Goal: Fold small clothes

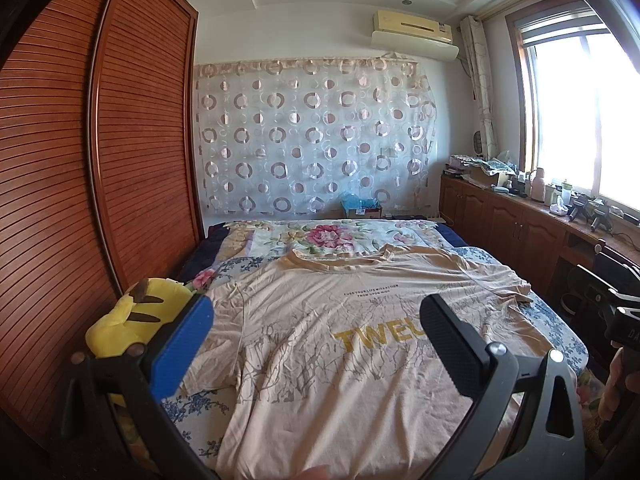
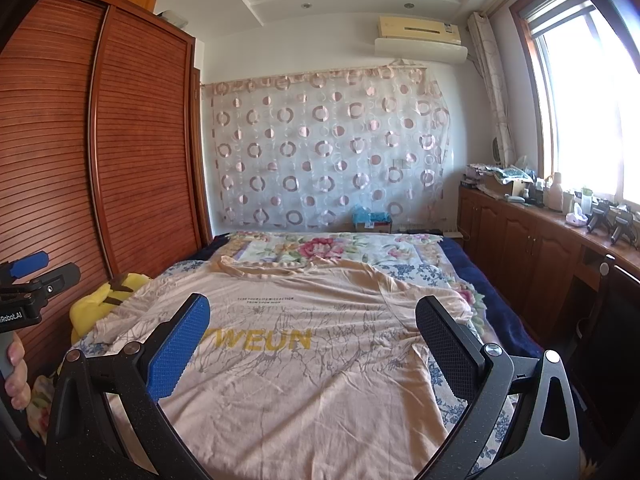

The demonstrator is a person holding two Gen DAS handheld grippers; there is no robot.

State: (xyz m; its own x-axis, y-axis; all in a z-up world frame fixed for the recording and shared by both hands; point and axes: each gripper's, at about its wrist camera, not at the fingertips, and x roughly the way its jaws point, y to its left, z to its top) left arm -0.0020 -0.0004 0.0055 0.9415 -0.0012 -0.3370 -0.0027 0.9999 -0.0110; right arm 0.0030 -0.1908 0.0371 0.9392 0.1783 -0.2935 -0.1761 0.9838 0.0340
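Observation:
A beige T-shirt [image 1: 340, 344] with yellow lettering lies spread flat, front up, on the bed, collar at the far end; it also shows in the right wrist view [image 2: 304, 360]. My left gripper [image 1: 316, 312] is open and empty, held above the shirt's lower half. My right gripper [image 2: 312, 316] is open and empty, also above the shirt's lower half. The left gripper's body shows at the left edge of the right wrist view [image 2: 28, 284], the right one's at the right edge of the left wrist view [image 1: 616, 300].
A yellow plush toy [image 1: 136, 320] lies at the bed's left edge against the wooden wardrobe [image 1: 80, 160]. A floral bedsheet [image 1: 320, 236] covers the bed. Wooden cabinets [image 2: 520, 248] with clutter run along the right under the window.

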